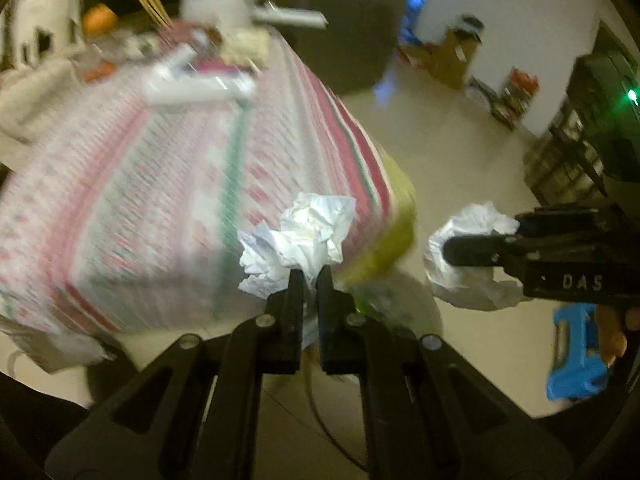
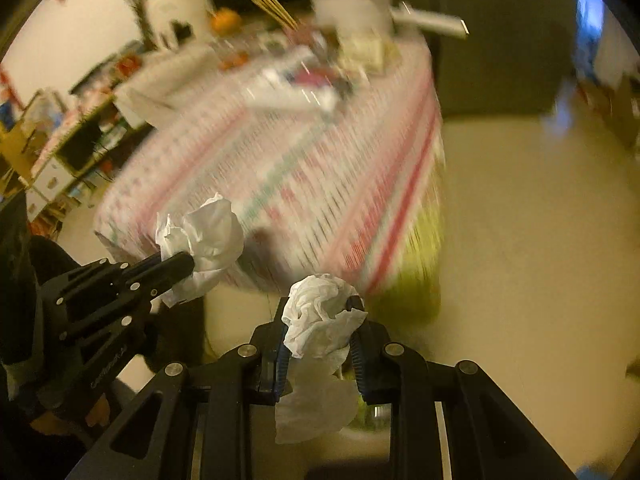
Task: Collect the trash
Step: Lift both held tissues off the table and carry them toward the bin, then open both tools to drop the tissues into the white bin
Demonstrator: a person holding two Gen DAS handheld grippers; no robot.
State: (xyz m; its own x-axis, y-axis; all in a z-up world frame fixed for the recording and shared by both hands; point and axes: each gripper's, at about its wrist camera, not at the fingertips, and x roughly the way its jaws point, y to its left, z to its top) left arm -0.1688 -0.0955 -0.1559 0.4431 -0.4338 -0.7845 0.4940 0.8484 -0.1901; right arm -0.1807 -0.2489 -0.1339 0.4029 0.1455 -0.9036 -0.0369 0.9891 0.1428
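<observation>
My left gripper (image 1: 310,274) is shut on a crumpled white paper ball (image 1: 304,236), which sticks out past the fingertips. It shows again in the right wrist view as a black gripper (image 2: 182,262) at the left, with its paper ball (image 2: 208,236). My right gripper (image 2: 320,316) is shut on a second crumpled white tissue wad (image 2: 320,320) that hangs down between the jaws. In the left wrist view that gripper (image 1: 452,250) reaches in from the right, clamping its wad (image 1: 468,264). Both hang beyond the corner of the table, above the floor.
A table with a pink, white and green patterned cloth (image 1: 160,208) carries blurred clutter at its far end: a white pot (image 1: 218,4), sticks, boxes. A yellow-green cloth (image 1: 396,224) hangs at the table's corner. Cream floor (image 1: 460,140) spreads right, boxes along the wall; shelves (image 2: 68,140) stand left.
</observation>
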